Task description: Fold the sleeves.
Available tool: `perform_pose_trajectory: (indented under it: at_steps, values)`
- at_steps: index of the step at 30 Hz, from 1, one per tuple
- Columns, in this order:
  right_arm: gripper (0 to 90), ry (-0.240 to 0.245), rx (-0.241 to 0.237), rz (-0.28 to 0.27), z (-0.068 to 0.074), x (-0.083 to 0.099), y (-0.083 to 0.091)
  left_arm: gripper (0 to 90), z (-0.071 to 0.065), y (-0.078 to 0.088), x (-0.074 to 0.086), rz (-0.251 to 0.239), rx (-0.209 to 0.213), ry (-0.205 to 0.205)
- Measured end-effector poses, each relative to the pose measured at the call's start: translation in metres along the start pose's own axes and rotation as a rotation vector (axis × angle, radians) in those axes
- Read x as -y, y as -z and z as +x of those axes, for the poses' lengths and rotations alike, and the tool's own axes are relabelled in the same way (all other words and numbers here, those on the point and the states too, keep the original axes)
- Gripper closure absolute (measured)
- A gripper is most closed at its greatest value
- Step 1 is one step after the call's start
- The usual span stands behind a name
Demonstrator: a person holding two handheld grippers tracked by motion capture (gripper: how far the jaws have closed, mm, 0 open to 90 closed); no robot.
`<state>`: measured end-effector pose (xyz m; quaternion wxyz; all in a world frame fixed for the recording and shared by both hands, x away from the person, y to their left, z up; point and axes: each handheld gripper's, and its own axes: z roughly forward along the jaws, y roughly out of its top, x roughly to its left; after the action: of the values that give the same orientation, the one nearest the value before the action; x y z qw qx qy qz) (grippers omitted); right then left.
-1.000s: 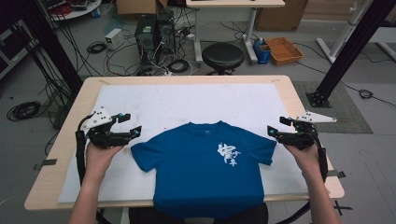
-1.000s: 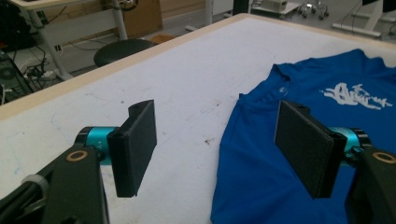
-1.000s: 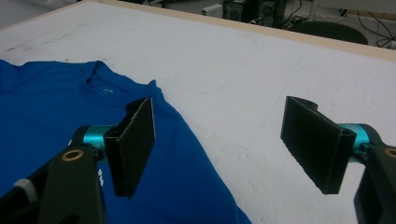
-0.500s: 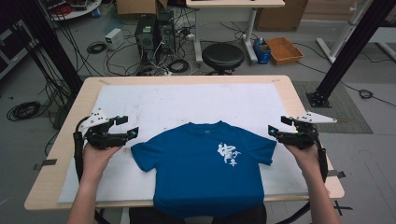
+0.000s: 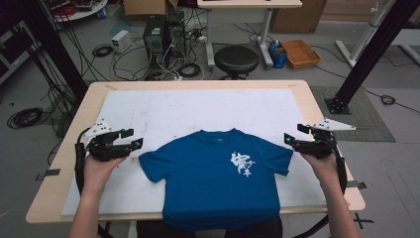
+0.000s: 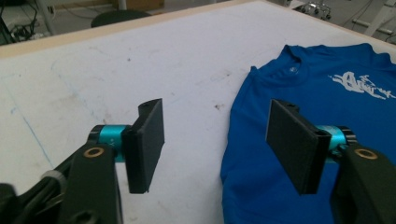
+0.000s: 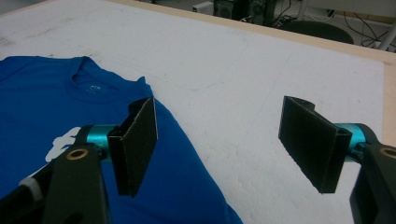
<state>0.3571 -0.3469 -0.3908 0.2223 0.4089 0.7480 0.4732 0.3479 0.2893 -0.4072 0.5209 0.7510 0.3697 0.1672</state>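
Hovering at either side of the blue T-shirt [image 5: 218, 178], your two tools frame it on the white sheet [image 5: 198, 111] that covers the tabletop [image 5: 322, 119]. Your left tool [image 5: 134, 139] sits just off the shirt's left sleeve, jaws apart with nothing between them; they've just been closing a little, and in the left gripper view the pads straddle the sleeve's edge, one over white sheet, one over blue cloth, neither pressing on it. Your right tool [image 5: 291, 135] hangs just beside the other sleeve, jaws spread wide, empty; in the right gripper view one pad stands over the sleeve and the other over bare sheet. The shirt lies flat, front up, collar away from you, hem hanging over the near edge of the tabletop. On its chest there's a white print [image 5: 241, 163], brush-style characters, too small to read. Inside the collar, in the left gripper view, a small pale neck label [image 6: 293, 70] shows, its writing blurred; the right gripper view catches that same mark [image 7: 95, 87], just as unreadable. Your hands grip the tool bodies from below, cables trailing back.
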Motion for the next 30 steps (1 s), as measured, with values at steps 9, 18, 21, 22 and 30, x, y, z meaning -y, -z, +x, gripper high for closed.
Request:
perform_pose_trajectory:
  at_steps: [9,18,21,22,30]
  values:
    - [28.1,0.002,0.003,-0.005,-0.001,0.000,0.000,48.8,0.006,-0.001,0.009,0.069,-0.004,0.069]
    - [28.2,0.001,0.006,0.003,0.000,0.000,-0.001,57.5,0.010,-0.004,0.018,0.159,0.048,0.171]
    - [28.4,0.000,0.006,0.003,0.000,0.000,-0.001,57.5,0.007,-0.003,0.020,0.182,0.076,0.183]
    - [28.6,0.003,0.005,0.000,0.000,0.001,-0.001,57.4,0.005,-0.003,0.022,0.194,0.080,0.184]
    - [28.8,0.004,0.004,0.003,0.000,0.000,-0.002,67.7,0.001,-0.014,0.030,0.262,0.101,0.208]
